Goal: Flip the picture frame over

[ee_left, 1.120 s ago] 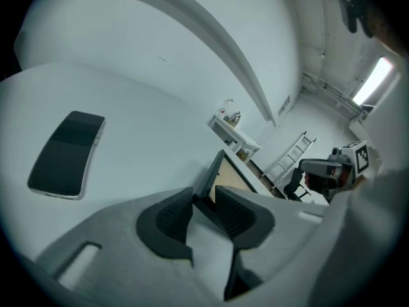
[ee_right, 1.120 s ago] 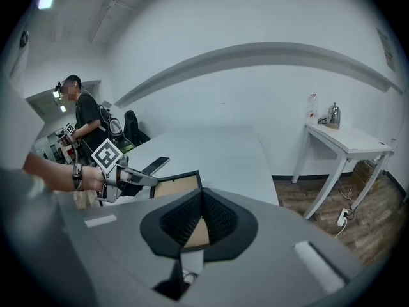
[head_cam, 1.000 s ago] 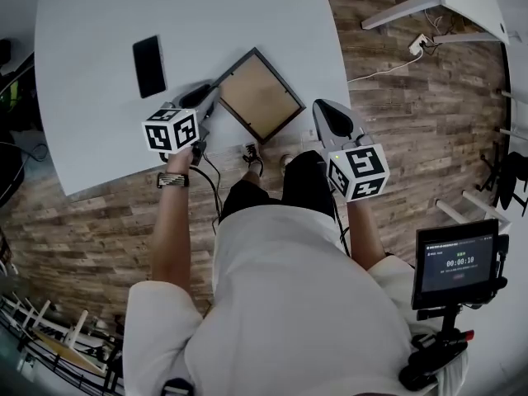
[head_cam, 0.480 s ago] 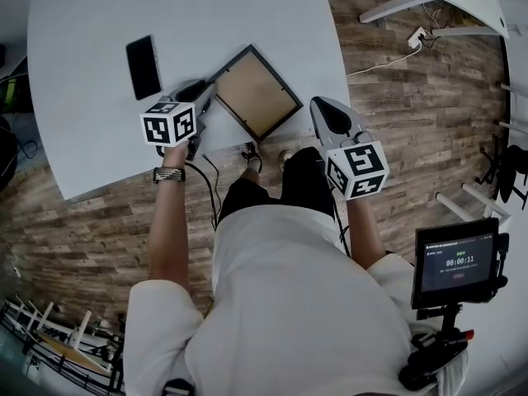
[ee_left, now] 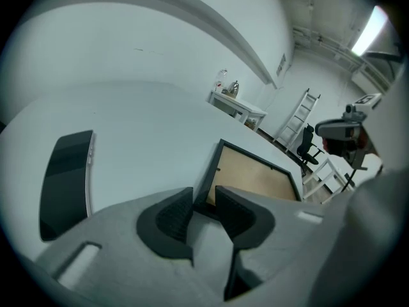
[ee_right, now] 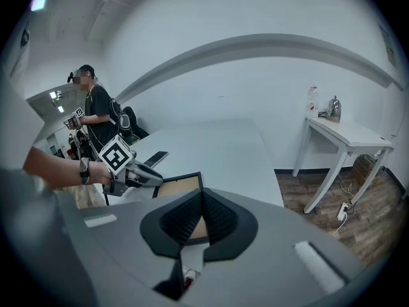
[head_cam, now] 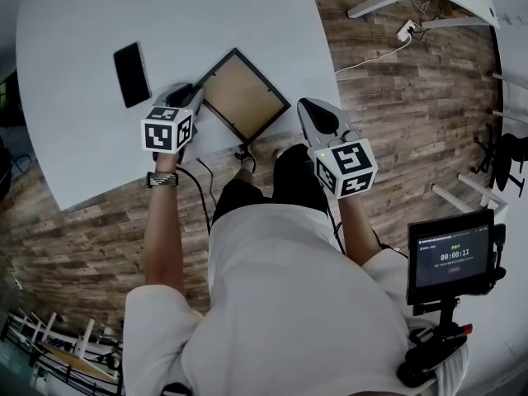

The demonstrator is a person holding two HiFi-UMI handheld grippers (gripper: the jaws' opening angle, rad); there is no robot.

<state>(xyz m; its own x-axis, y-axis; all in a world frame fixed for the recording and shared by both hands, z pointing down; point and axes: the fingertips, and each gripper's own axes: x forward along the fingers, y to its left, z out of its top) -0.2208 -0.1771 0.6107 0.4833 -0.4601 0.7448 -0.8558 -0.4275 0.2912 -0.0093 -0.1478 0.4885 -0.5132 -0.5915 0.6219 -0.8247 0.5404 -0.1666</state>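
Note:
The picture frame [head_cam: 243, 96] lies back side up on the white table [head_cam: 82, 23], its brown backing board showing inside a black rim, one corner close to the table's front edge. My left gripper [head_cam: 196, 93] is at the frame's left corner. In the left gripper view that corner [ee_left: 206, 200] sits between the pads, and the jaws are shut on it. The frame [ee_left: 255, 178] still looks flat on the table. My right gripper [head_cam: 304, 107] hangs just off the table's edge by the frame's right corner, shut and empty [ee_right: 200, 197].
A black phone [head_cam: 132, 74] lies on the table left of the frame. A small white side table [ee_right: 345, 133] stands to the right. A screen on a stand [head_cam: 450, 258] is beside me. A power strip and cable [head_cam: 404, 31] lie on the wooden floor. Another person [ee_right: 96, 117] stands far off.
My left gripper has rolled about its own line while staying at the frame's left corner. The frame and the right gripper have kept their places; the head view has shifted a little.

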